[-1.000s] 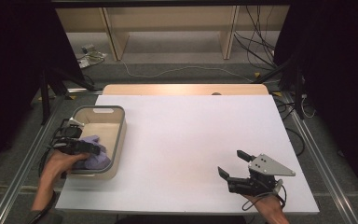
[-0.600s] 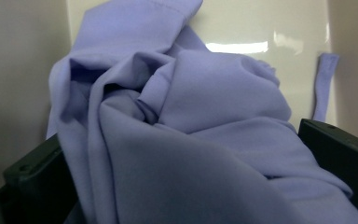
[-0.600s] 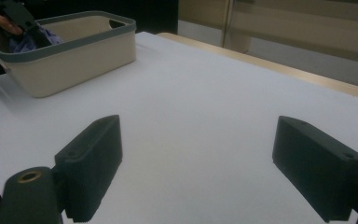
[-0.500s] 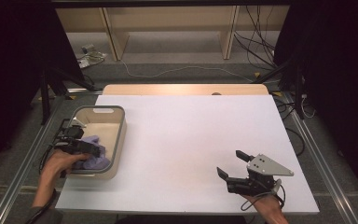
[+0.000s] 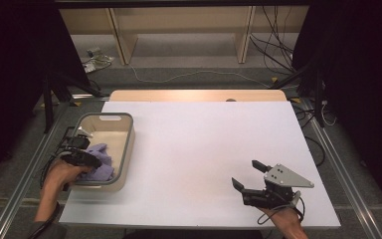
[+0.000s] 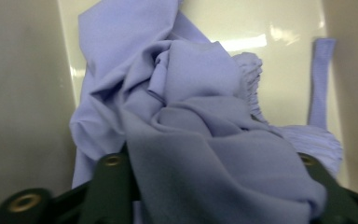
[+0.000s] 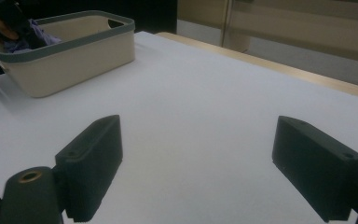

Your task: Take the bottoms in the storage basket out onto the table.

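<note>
High view, left to right: left gripper [image 5: 85, 160] in bin [image 5: 128, 144], jaws clamped on lilac cloth [image 5: 101, 160]; right gripper [image 5: 248, 177] at the table's [image 5: 199, 144] near right, jaws wide apart, holding nothing.

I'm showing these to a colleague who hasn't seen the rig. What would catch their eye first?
Probably the crumpled lilac cloth bunched in the beige plastic bin with a grey rim at the table's left, where the left gripper reaches in with cloth between its jaws. Next, the wide white tabletop, and the right gripper open, low near its front right.
</note>
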{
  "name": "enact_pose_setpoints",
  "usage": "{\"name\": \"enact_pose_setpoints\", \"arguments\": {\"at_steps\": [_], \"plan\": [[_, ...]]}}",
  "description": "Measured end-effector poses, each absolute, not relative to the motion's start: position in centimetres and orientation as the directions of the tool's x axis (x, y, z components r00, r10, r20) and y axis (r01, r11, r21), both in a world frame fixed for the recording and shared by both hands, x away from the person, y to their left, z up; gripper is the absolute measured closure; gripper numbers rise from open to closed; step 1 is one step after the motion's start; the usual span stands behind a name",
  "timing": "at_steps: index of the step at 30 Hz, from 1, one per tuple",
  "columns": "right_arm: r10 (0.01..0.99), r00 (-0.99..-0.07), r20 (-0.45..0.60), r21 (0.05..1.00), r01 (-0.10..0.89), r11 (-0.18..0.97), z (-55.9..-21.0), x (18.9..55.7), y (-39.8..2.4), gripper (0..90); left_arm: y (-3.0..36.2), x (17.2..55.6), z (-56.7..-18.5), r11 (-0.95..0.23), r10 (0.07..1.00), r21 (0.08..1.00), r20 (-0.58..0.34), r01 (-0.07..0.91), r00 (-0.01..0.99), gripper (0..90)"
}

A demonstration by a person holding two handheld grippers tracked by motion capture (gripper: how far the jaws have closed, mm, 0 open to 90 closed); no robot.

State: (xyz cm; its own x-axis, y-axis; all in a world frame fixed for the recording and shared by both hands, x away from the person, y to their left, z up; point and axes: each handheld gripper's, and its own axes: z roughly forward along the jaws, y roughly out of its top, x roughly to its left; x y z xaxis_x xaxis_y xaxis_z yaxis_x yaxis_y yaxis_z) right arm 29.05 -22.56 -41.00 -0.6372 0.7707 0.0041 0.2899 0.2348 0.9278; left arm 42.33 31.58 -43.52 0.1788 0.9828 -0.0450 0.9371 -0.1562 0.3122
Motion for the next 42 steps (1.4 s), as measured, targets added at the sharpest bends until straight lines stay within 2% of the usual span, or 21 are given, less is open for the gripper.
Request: {"name": "enact_pose_setpoints", "arguments": {"at_steps": [4,10,42], "plan": [[0.772,-0.636,0.003,0.928,0.289,0.235,-41.0,29.1,-22.6,17.0,31.9,42.2,-43.5,-0.146,0.98,0.344,-0.078,0.927,0.183,62.2],[0.773,-0.634,0.005,0.929,0.29,0.232,-41.0,29.1,-22.6,17.0,32.2,42.0,-43.2,-0.131,0.975,0.382,-0.118,0.915,0.189,64.9],[0.776,-0.631,0.012,0.933,0.286,0.218,-40.8,29.0,-22.8,17.1,32.8,40.6,-39.0,-0.006,0.921,0.603,-0.306,0.798,0.239,65.5]]}}
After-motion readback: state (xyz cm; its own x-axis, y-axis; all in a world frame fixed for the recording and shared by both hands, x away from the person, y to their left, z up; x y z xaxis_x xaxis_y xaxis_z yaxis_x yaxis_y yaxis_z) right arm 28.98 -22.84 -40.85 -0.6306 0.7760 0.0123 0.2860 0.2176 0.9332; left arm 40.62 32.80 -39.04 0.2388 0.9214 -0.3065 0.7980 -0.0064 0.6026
